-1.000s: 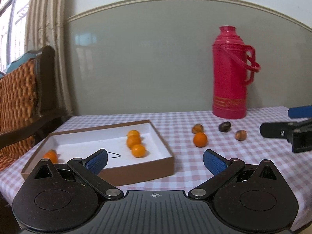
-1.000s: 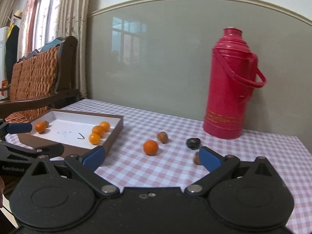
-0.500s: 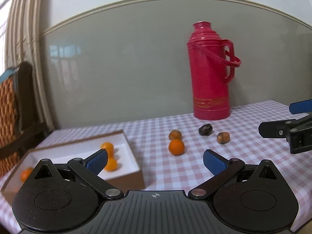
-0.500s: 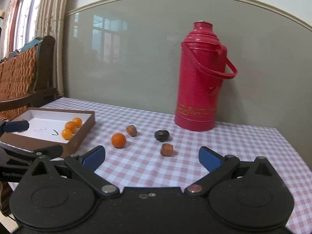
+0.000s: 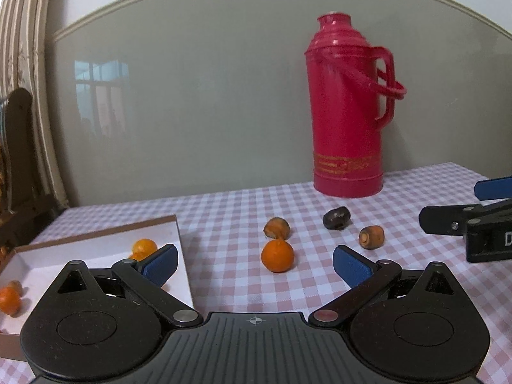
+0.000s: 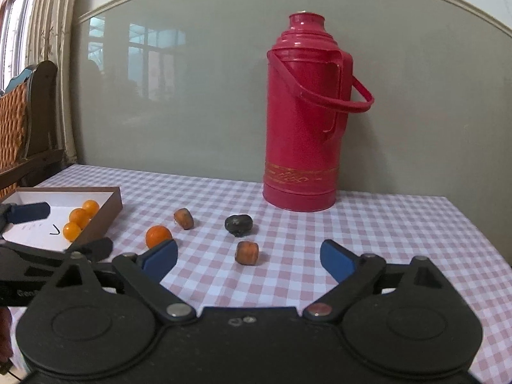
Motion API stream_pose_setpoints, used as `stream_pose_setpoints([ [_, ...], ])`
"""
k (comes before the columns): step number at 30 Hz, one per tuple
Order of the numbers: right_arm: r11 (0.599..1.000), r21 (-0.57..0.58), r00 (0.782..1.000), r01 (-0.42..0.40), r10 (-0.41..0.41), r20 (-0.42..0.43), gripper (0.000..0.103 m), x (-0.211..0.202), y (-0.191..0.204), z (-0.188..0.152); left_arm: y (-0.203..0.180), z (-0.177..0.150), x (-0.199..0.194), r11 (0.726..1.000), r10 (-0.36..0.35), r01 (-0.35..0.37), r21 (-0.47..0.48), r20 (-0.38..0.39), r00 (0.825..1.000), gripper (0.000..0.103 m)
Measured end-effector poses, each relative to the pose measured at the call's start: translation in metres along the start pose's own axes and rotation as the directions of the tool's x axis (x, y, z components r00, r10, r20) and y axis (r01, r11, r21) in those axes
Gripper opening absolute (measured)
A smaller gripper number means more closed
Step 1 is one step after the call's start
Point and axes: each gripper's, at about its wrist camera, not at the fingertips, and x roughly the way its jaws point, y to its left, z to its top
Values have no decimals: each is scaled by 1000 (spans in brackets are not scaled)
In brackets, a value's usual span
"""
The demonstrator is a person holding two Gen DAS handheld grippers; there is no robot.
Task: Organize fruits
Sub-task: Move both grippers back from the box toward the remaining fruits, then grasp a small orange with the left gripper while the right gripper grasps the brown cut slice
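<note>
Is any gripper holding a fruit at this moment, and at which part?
Nothing is held. The left gripper is open and empty; the right gripper has closing jaws with nothing pressed between them.

The box (image 5: pixel 179 240) is running off the left edge, and a blue finger pad (image 5: pixel 160 264) is covering part of one orange fruit (image 5: pixel 144 245) inside.

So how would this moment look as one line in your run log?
left claw: open, empty | right claw: empty, closing | loose orange: on tablecloth | box: holds oranges
</note>
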Motion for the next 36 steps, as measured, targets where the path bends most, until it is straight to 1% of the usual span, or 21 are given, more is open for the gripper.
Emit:
stream_pose_setpoints([
  [2,1000,2,1000,-5,5,-5,83,7,1,0,-2,2,6,1000,-6,6,-4,0,1000,103],
  [4,1000,10,1000,-8,8,-10,80,14,0,0,-3,3,13,1000,-6,6,-3,-1,1000,103],
  [6,1000,13,1000,1,-1,1,80,22,-1,3,-3,4,20,1000,-8,8,-8,-5,1000,102],
  [7,1000,14,1000,8,-8,-2,80,28,-2,5,-4,4,24,1000,-4,4,-7,-11,1000,99],
  [9,1000,22,1000,8,-7,-8,76,38,-5,7,-4,5,33,1000,-1,1,-11,-27,1000,93],
  [13,999,37,1000,3,-2,-25,75,54,-7,6,-4,4,50,1000,5,-6,-18,-49,999,92],
  [16,1000,19,999,-2,2,-45,72,67,-4,4,-4,6,63,1000,8,-10,-23,-63,998,92],
  [18,1000,8,997,-6,7,-71,67,76,-2,3,-5,6,71,999,0,-2,-32,-72,997,91],
  [19,1000,6,997,-8,8,-78,64,80,-3,3,-4,5,74,999,-5,2,-34,-80,997,89],
  [23,1000,21,993,-16,18,-114,60,94,-6,3,-6,6,89,998,-38,32,-55,-116,992,81],
  [27,1000,24,989,-17,21,-144,58,107,-7,2,-10,4,100,998,-45,39,-46,-142,989,81],
  [29,1000,23,987,-19,23,-162,57,114,-6,2,-9,2,105,998,-52,44,-54,-161,986,77],
  [30,1000,21,985,-18,22,-172,56,117,-6,2,-9,1,107,997,-55,46,-56,-169,984,72],
  [31,1000,18,984,-14,17,-179,54,120,-5,1,-10,0,109,997,-55,46,-55,-177,983,66],
  [33,1000,22,981,-14,18,-195,52,125,-5,0,-9,-1,112,996,-72,60,-69,-196,978,61],
  [34,1000,22,980,-14,18,-199,49,127,-5,0,-9,-1,112,995,-76,63,-74,-200,977,61],
  [36,1000,19,979,-15,19,-205,47,131,-4,-1,-10,0,114,995,-78,64,-76,-199,977,61],
])
